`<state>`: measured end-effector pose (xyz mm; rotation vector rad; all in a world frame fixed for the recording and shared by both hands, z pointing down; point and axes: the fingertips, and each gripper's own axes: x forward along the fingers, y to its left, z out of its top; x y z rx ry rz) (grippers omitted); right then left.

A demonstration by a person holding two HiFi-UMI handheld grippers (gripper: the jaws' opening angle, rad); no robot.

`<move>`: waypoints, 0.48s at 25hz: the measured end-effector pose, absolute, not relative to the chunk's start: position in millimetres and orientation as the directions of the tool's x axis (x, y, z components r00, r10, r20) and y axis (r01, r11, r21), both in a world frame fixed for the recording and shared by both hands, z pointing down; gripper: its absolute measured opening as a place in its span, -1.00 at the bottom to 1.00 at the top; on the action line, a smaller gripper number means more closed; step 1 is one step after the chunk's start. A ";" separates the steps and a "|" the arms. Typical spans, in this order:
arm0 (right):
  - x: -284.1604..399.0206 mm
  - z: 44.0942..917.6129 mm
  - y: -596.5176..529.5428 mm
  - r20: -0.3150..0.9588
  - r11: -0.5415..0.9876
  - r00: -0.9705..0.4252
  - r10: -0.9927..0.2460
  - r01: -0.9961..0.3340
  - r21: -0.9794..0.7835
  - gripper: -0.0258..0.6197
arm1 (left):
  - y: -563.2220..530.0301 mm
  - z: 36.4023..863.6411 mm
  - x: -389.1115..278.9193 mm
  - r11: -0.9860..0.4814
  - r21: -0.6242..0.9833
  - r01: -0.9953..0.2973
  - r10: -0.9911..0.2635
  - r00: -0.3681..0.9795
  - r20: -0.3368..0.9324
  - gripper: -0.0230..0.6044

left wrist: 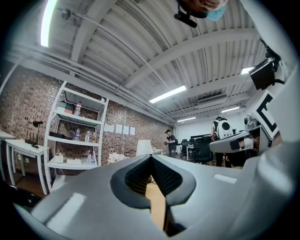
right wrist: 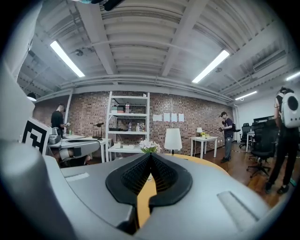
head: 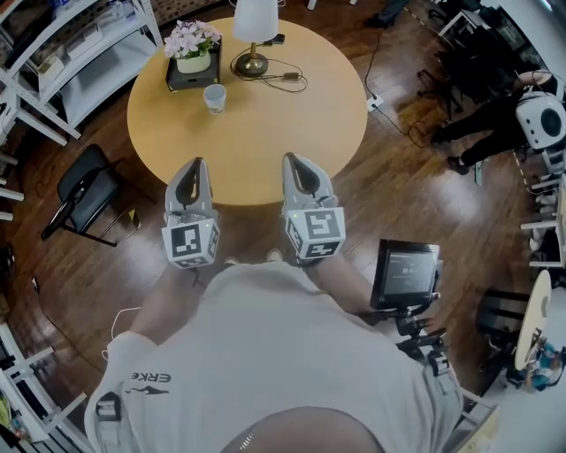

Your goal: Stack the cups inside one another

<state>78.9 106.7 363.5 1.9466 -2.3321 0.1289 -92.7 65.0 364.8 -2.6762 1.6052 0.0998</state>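
A single white cup (head: 214, 97) stands on the round wooden table (head: 265, 142), towards its far left, and I cannot tell whether others are nested in it. Both grippers hover side by side over the table's near edge, pointing across it, well short of the cup. The left gripper (head: 197, 165) is shut with nothing between its jaws, and its pads meet at the tip (left wrist: 151, 157). The right gripper (head: 293, 161) is also shut and empty, pads together (right wrist: 150, 155). In both gripper views the jaws hide the cup.
A pot of pale flowers (head: 193, 49) on a dark box and a white-shaded lamp (head: 254, 26) with a trailing cable stand at the table's far side. A black chair (head: 88, 190) and white shelves (head: 71, 53) are left. A screen on a stand (head: 407, 274) is right.
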 end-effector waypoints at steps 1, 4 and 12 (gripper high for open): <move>79.2 365.6 106.8 0.134 0.182 -0.182 -0.974 -0.983 -0.012 -0.88 | 66.3 365.7 -92.4 -0.469 0.014 -0.883 -0.882 0.467 -0.062 -0.92; 78.8 368.8 106.4 0.139 0.194 -0.195 -0.971 -0.981 -0.026 -0.88 | 69.2 368.6 -91.4 -0.462 0.013 -0.887 -0.886 0.461 -0.054 -0.92; 77.5 378.4 105.8 0.163 0.211 -0.214 -0.963 -0.977 -0.037 -0.88 | 69.8 378.9 -86.3 -0.465 0.016 -0.885 -0.885 0.464 -0.033 -0.92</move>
